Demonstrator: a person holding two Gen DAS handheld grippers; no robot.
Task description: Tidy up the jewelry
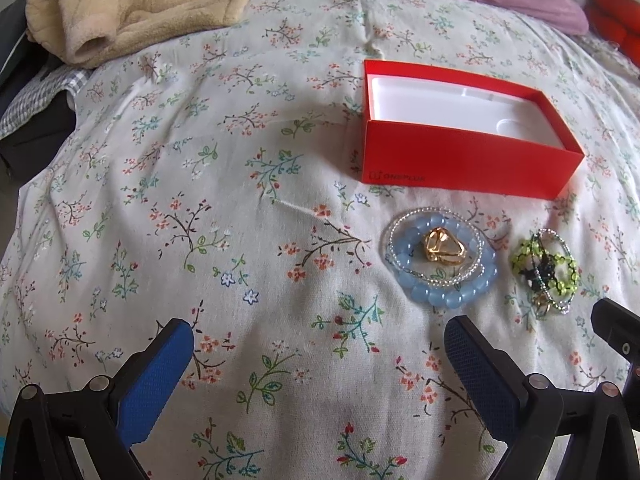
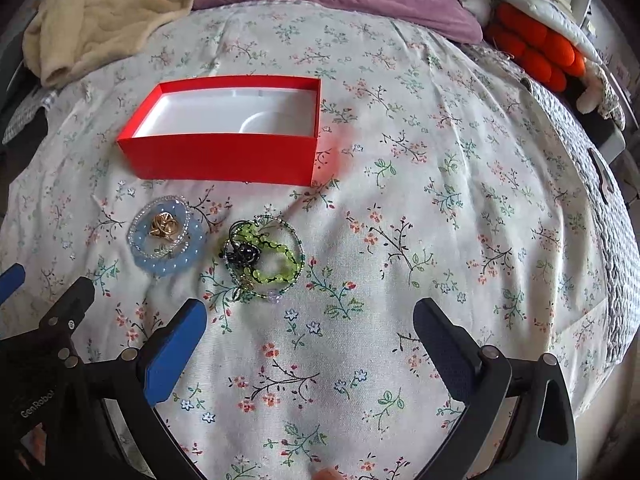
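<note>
Nothing picked yet: both my grippers, left (image 1: 320, 364) and right (image 2: 310, 336), gape empty; ahead lie the blue bead bracelet pile (image 1: 442, 264) and the open red cardboard box (image 1: 460, 136).

Both cameras sit low over the floral-print cotton bedspread (image 1: 280, 208), looking forward toward the pillows. The left wrist view stands further left, so the open red cardboard box (image 1: 460, 168) and the pale blue bead bracelet (image 1: 444, 264) fall to its right. The right wrist view puts that box (image 2: 224, 160) and bracelet (image 2: 168, 240) left of centre. Both views share them, fairly near.
</note>
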